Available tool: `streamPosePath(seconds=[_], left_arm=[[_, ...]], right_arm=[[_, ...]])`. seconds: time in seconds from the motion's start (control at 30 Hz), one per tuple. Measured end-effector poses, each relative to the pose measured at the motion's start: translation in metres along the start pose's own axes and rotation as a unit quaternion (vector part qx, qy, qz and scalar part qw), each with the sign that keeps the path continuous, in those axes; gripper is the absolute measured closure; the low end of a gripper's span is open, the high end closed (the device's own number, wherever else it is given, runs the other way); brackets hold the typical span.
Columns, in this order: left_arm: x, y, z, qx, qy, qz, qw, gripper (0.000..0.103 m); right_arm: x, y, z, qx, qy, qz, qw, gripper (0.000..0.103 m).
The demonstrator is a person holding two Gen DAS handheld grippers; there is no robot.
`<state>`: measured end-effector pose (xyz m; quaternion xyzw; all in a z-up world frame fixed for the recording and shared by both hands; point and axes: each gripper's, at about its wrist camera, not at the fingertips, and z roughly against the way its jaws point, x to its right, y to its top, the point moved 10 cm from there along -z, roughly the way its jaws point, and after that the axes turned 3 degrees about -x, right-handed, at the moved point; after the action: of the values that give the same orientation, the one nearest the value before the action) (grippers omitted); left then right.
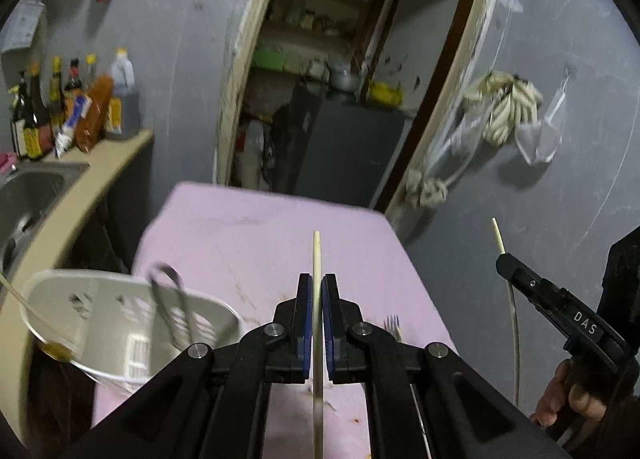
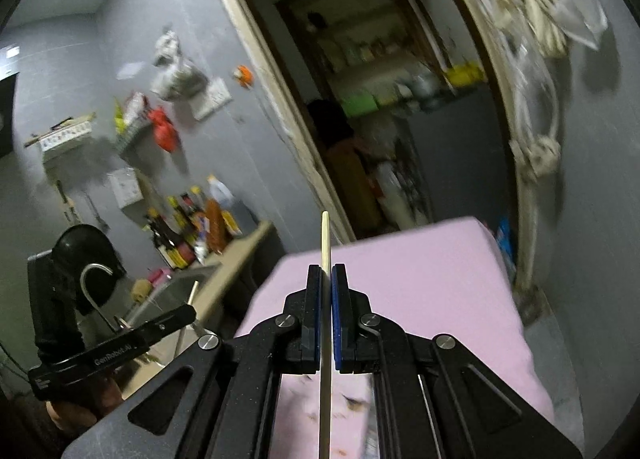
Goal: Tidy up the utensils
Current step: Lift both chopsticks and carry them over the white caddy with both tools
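Two chopsticks are up off the surface, one per gripper. My left gripper [image 1: 318,291] has its jaws clamped on a pale chopstick [image 1: 317,259] that juts forward past the blue pads, above the pink surface [image 1: 248,227]. My right gripper [image 2: 327,283] pinches the second chopstick [image 2: 325,237] the same way. Low on the left sits a white slotted utensil holder [image 1: 100,311] with metal tongs [image 1: 172,299] in it; a fork [image 1: 393,326] lies on the pink cover just right of the left jaws. Sauce bottles [image 1: 72,99] stand beyond a sink [image 1: 28,187].
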<state>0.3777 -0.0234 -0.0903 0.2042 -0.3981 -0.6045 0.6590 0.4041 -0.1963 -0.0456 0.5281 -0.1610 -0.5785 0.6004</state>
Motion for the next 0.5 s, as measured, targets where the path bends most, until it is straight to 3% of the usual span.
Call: streamPosePath(seconds=[0.3,0.5], left_arm=[[-0.046,0.052,0.052,0.075,0.021,-0.002,0.9970,0.098],[-0.080,0.080,0.075,0.116,0.037,0.006,0.9925,0.098]], right_arm=[[-0.101,0.033,-0.005,0.051,0.044,0.055,0.996,0.099],[-0.147,0.053,-0.019,0.087,0.083,0.039,0.992,0.099]])
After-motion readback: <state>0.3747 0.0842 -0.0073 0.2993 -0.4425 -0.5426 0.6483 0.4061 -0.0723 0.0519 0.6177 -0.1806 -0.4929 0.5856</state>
